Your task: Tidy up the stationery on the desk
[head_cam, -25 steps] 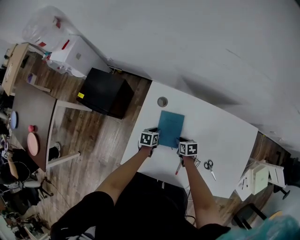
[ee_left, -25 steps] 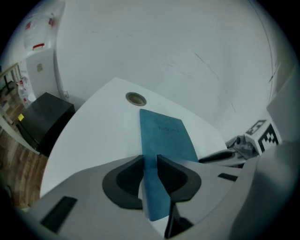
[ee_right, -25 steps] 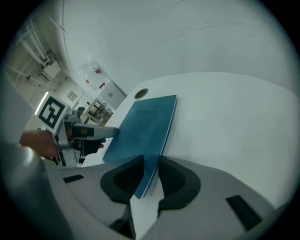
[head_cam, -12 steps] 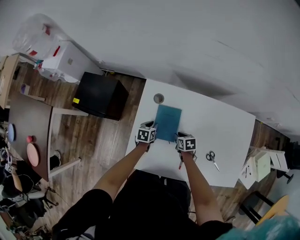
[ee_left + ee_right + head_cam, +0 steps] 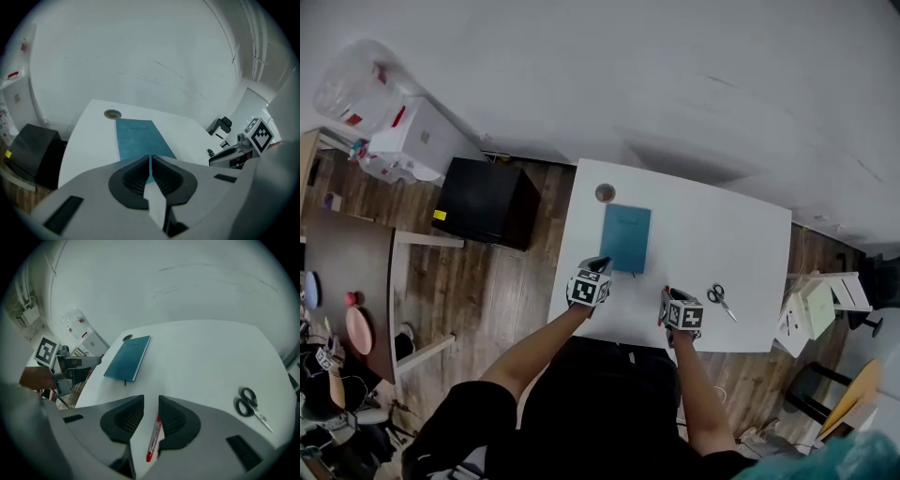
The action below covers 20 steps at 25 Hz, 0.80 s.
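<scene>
- Black ribbed fingers (image 5: 176,420) of the right gripper (image 5: 151,401), drawn in on a red pen (image 5: 153,437) that sits lengthwise between them, with a sliver of gap showing beside it.
- On the left gripper (image 5: 150,159), pressed fully together with nothing between.
- Just beyond the left pair, flat on the white tabletop (image 5: 201,357): a teal notebook (image 5: 138,138), closed, near a round grommet (image 5: 112,114) at the far edge.
- Off to the right, well apart from the notebook: scissors (image 5: 248,404), lying loose and untouched.
- No holder, tray or case for the stationery in sight.
- Looks like an early stage: pen in hand but not yet put anywhere, notebook and scissors left to deal with. Hard to judge from here where to gather them.
</scene>
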Each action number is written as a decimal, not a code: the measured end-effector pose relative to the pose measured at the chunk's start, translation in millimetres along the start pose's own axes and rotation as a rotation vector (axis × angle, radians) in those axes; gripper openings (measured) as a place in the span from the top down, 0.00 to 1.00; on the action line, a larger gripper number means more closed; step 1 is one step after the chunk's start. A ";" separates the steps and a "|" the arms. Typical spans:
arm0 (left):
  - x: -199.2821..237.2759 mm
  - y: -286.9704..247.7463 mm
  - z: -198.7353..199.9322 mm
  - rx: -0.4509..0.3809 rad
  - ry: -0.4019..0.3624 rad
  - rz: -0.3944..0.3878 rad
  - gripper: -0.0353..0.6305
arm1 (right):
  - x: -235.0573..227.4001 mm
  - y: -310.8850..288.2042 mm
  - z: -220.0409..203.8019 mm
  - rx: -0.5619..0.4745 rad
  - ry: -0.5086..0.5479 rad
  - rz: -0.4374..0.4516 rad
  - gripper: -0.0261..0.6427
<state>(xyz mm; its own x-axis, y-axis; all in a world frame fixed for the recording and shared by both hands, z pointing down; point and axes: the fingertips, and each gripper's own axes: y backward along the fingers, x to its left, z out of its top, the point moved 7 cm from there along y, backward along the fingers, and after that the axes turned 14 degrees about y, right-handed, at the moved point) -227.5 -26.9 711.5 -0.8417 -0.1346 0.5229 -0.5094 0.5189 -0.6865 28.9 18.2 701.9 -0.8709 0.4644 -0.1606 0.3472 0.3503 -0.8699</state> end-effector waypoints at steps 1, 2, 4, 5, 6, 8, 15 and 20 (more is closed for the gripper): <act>-2.4 0.7 -6.7 0.009 0.008 -0.001 0.91 | 2.2 1.2 -8.1 0.006 -0.014 -0.013 0.80; -5.4 1.7 -13.2 0.015 0.020 -0.006 0.92 | 3.9 1.5 -16.2 0.012 -0.029 -0.021 0.80; -14.0 3.4 -27.1 0.027 0.040 -0.021 0.93 | 5.5 0.0 -33.3 0.024 -0.056 -0.025 0.80; -18.5 3.4 -33.8 0.034 0.043 -0.029 0.93 | 5.4 -1.6 -40.9 0.032 -0.064 -0.024 0.80; -22.0 2.6 -39.2 0.041 0.038 -0.035 0.93 | 4.9 -3.4 -46.1 0.040 -0.065 -0.025 0.80; -25.3 2.1 -44.3 0.033 0.022 -0.037 0.93 | 4.6 -9.6 -52.9 0.052 -0.059 -0.027 0.80; -43.6 10.4 -50.6 -0.014 0.004 -0.041 0.93 | -6.1 -14.7 -62.8 0.063 -0.049 -0.002 0.87; -45.0 3.2 -57.3 0.006 0.042 -0.017 0.93 | 0.7 -14.2 -46.1 0.008 -0.109 0.050 0.87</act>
<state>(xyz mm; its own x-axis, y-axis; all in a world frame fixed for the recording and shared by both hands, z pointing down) -180.9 29.3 714.7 -0.8249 -0.1073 0.5551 -0.5243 0.5122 -0.6802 39.4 51.1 735.6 -0.8855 0.3897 -0.2530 0.3884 0.3220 -0.8634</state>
